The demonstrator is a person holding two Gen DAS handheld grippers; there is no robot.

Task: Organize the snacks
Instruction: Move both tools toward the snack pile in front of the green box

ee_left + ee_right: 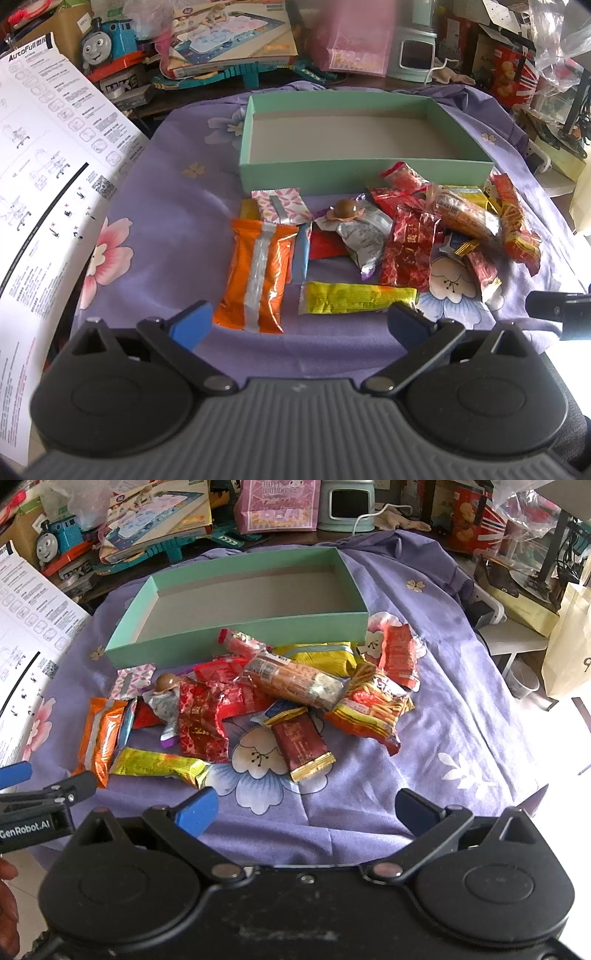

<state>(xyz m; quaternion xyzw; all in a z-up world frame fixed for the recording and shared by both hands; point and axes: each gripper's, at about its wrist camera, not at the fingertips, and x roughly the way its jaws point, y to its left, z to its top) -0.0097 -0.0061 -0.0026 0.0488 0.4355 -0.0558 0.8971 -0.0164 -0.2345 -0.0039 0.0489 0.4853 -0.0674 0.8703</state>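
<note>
Hovering with both jaws spread, nothing gripped: left gripper [299, 325], right gripper [306, 808]; snack pile [258, 698] just ahead, empty green box [365, 170] beyond, ready for filling

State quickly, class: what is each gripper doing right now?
Left gripper: open, holding nothing, above the cloth near the orange packet.
Right gripper: open, holding nothing.
</note>
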